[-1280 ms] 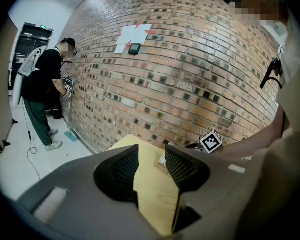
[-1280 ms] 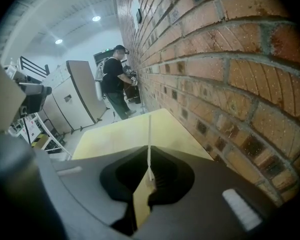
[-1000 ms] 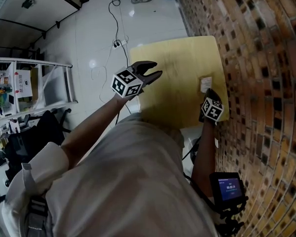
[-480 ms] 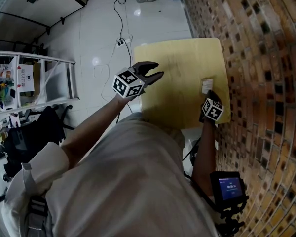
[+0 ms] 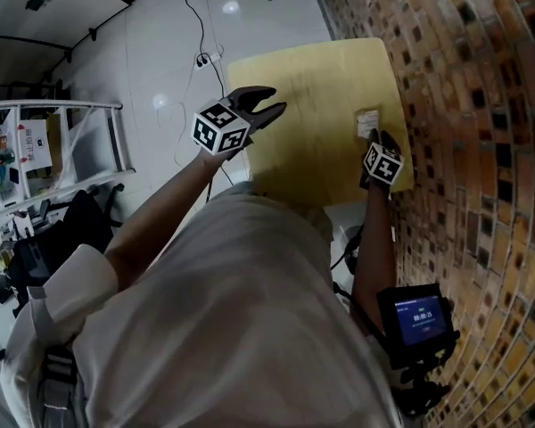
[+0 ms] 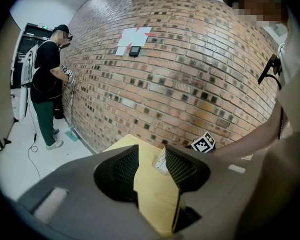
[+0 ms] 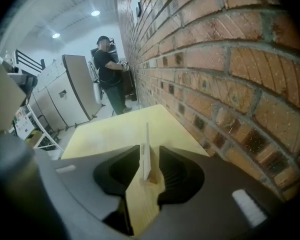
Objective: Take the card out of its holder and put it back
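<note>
right gripper jaws opening, upright card between them, probably slotted in holder; left gripper released, empty.

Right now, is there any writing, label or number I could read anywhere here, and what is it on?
Nothing here reads clearly enough to quote.
On the card: faint print, too small to read.
On the blue screen low in the head view: lines of text, too small.
On the poster at far left: blurred.
On the paper sheets on the brick wall: nothing legible.
</note>
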Tool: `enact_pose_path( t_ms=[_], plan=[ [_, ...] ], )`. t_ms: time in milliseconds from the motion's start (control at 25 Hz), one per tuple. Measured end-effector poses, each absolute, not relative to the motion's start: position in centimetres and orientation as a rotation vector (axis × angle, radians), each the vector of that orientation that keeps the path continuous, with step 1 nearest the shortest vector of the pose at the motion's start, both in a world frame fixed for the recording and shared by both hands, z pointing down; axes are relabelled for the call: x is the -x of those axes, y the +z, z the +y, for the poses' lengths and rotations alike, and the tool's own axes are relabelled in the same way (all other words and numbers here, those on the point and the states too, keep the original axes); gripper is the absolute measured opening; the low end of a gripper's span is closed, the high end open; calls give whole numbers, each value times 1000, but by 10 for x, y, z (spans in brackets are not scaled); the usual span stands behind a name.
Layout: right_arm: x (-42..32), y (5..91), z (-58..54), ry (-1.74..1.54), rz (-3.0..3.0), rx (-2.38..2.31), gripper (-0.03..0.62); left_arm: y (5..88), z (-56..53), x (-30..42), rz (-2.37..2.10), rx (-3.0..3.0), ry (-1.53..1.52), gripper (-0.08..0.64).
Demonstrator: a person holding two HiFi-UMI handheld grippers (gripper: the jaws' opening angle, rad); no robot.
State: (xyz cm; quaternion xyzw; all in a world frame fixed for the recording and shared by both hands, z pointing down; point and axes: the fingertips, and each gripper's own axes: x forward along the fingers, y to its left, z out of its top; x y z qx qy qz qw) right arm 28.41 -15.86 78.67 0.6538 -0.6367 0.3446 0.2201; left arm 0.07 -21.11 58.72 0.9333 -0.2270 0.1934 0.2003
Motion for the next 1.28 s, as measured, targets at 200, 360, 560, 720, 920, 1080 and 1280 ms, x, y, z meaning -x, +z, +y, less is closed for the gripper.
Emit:
enact_pose_path(
  t_ms=[200, 360, 560, 720, 920, 1080, 1280],
  plan=[
    [-286, 734, -152, 904, -1813, -1927, 155, 578, -206, -4, -584, -2631, 499, 187],
    [-285, 696, -146, 858, -1830, -2000, 155, 572, -204, -7, -538, -2655, 466, 187],
    [-266, 656, -131, 787, -1841, -2028, 155, 572, -194, 3, -466, -2677, 451, 187],
    [-237, 623, -121, 718, -1854, -2029, 155, 578, -192, 19, -418, -2688, 434, 187],
    [-208, 589, -96, 638, -1824, -2043, 153, 585, -186, 23, -323, -2699, 392, 187],
    [-181, 573, -84, 612, -1813, -2080, 150, 585, -185, 32, -269, -2725, 384, 187],
    [-163, 561, -62, 588, -1823, -2094, 143, 574, -178, 31, -226, -2759, 372, 187]
  ],
)
